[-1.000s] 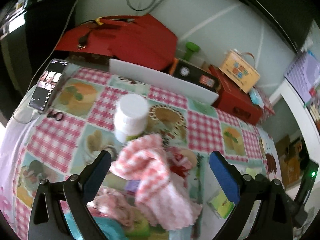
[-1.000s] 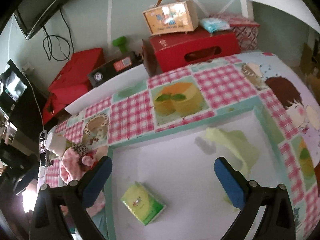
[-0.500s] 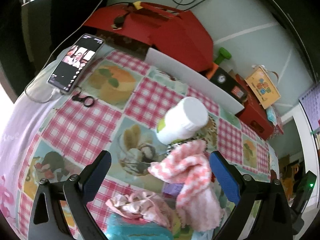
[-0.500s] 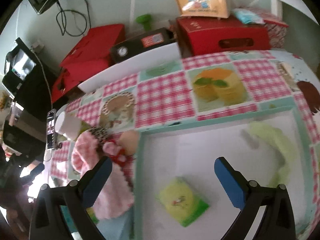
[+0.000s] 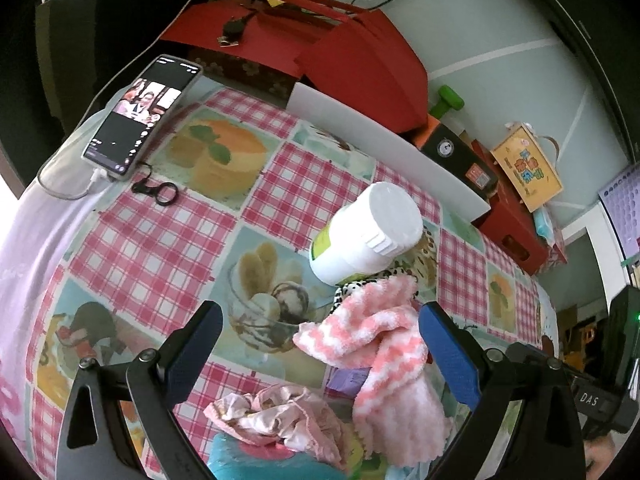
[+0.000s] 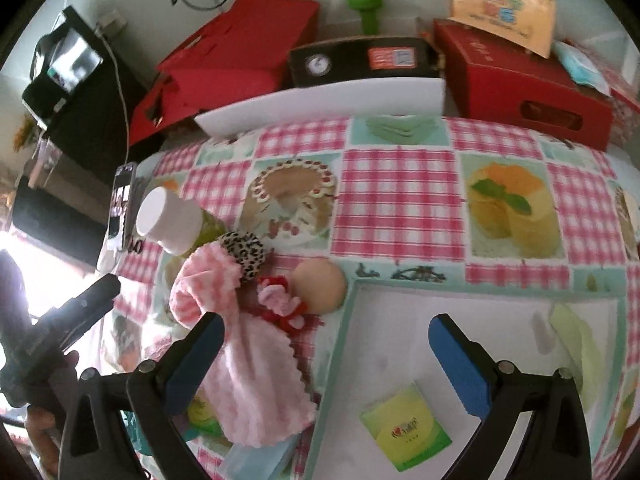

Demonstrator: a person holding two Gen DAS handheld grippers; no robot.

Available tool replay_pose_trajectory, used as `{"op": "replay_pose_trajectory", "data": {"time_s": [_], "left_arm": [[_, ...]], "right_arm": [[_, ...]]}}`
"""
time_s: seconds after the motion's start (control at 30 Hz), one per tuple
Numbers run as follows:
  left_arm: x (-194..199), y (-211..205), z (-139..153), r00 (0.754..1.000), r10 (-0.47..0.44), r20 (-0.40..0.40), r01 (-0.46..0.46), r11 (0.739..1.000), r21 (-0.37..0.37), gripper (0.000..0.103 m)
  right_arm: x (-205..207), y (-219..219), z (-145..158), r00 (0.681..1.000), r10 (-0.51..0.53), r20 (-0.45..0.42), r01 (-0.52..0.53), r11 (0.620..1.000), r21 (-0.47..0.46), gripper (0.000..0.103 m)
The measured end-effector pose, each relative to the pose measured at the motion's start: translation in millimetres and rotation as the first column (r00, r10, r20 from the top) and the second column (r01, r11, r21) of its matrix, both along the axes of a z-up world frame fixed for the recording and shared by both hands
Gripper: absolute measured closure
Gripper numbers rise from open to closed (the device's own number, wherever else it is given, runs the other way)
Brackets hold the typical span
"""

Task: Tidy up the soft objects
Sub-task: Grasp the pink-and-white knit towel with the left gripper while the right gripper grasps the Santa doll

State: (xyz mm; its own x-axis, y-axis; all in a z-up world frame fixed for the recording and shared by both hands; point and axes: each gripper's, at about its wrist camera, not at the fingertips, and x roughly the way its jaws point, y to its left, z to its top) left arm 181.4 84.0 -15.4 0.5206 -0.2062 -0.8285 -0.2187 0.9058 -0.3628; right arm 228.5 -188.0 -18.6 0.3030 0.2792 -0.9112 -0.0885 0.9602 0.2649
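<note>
Hovering my left tool [image 5: 320, 350] wide open and empty over the pile; the pink-and-white zigzag fleece cloth [image 5: 384, 344] lies dead ahead between its fingers, long axis running away toward the white-capped plastic bottle [image 5: 366, 234]. Left is nearer, tilted down at the bench [image 5: 160, 240]. My right tool [image 6: 326, 350], also open and empty, sits over the white tray [image 6: 400, 344].

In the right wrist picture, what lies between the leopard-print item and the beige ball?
A small red and pink plush piece lies between the leopard-print item and the beige ball, touching the ball; the right wrist view shows it.
</note>
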Motion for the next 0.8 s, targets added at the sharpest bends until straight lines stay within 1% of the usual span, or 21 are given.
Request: {"op": "replay_pose_trajectory", "data": {"time_s": [0.1,0.2,0.3,0.37,0.4,0.43,0.5,0.57,0.7,0.8], "left_arm": [[2.7,-5.7,-1.0,1.000,-0.014,0.006,0.014,1.000,-0.003,0.004],[5.4,-12.4,-1.7,1.000,-0.027,0.008,0.027,1.000,-0.004,0.004],[8.8,-18.3,-2.6,0.999,-0.039,0.007,0.039,0.999,0.012,0.004],[11.3,-22.0,-3.8,0.999,-0.049,0.002,0.049,0.999,0.022,0.004],[12.8,-23.8,-4.8,0.998,-0.057,-0.002,0.057,0.998,0.019,0.004],[14.0,-25.0,-6.0,0.998,-0.064,-0.009,0.065,0.998,0.014,0.004],[17.0,-25.8,-8.9,0.997,-0.066,-0.030,0.066,0.998,0.003,0.004],[18.1,-24.8,-10.7,0.998,-0.058,-0.041,0.057,0.998,-0.005,0.004],[19.4,-21.9,-10.4,0.998,-0.036,-0.053,0.035,0.999,-0.015,0.005],[20.4,-19.4,-11.6,0.998,-0.019,-0.064,0.017,0.999,-0.027,0.005]], "right_arm": [[6.2,13.0,-2.7,0.998,0.061,-0.019,-0.061,0.998,-0.027,0.000],[12.4,24.4,-4.0,0.992,0.122,-0.031,-0.121,0.993,0.015,0.000],[17.1,35.0,-4.8,0.985,0.171,-0.036,-0.170,0.985,0.037,0.000],[20.9,40.9,-8.2,0.981,0.187,-0.043,-0.187,0.982,0.006,0.000],[22.8,43.6,-10.5,0.979,0.198,-0.044,-0.199,0.980,-0.019,0.000],[25.1,45.0,-12.2,0.978,0.201,-0.048,-0.202,0.979,-0.025,0.000],[30.6,44.7,-17.8,0.975,0.211,-0.074,-0.211,0.978,0.009,0.000],[34.4,44.9,-23.3,0.972,0.211,-0.102,-0.210,0.978,0.018,0.000],[36.1,48.8,-29.3,0.964,0.235,-0.121,-0.244,0.968,-0.060,0.000],[36.6,54.2,-32.5,0.953,0.265,-0.145,-0.278,0.957,-0.083,0.000]]}}
